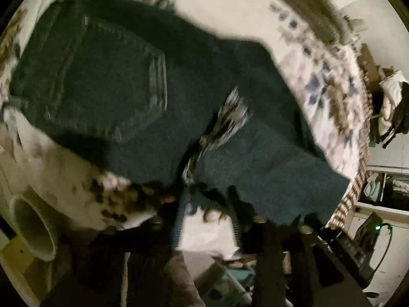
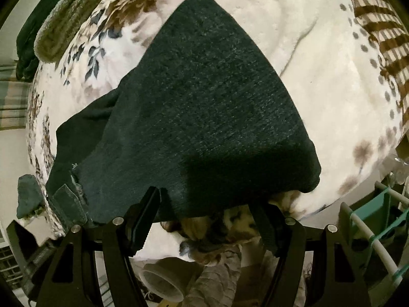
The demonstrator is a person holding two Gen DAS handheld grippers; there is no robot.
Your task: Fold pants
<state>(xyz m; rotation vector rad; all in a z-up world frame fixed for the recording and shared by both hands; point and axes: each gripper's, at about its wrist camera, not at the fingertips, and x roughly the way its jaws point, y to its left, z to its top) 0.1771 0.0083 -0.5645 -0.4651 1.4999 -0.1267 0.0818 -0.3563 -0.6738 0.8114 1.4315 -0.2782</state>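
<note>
Dark blue jeans (image 1: 158, 107) lie on a white floral blanket (image 1: 64, 179). The left wrist view is blurred and shows a back pocket (image 1: 122, 81) and a frayed rip (image 1: 225, 122). My left gripper (image 1: 230, 209) is at the jeans' near edge; its fingers are dark and smeared, so I cannot tell how the jaws stand. In the right wrist view a folded part of the jeans (image 2: 204, 107) fills the middle. My right gripper (image 2: 209, 209) is open, with its fingers on either side of the near edge of the fabric.
A green fuzzy item (image 2: 69, 18) lies at the far left of the bed. A brown checked cloth (image 2: 378, 25) is at the right. A white cylinder (image 1: 33, 227) and a teal-and-white rack (image 2: 378, 220) stand below the bed edge.
</note>
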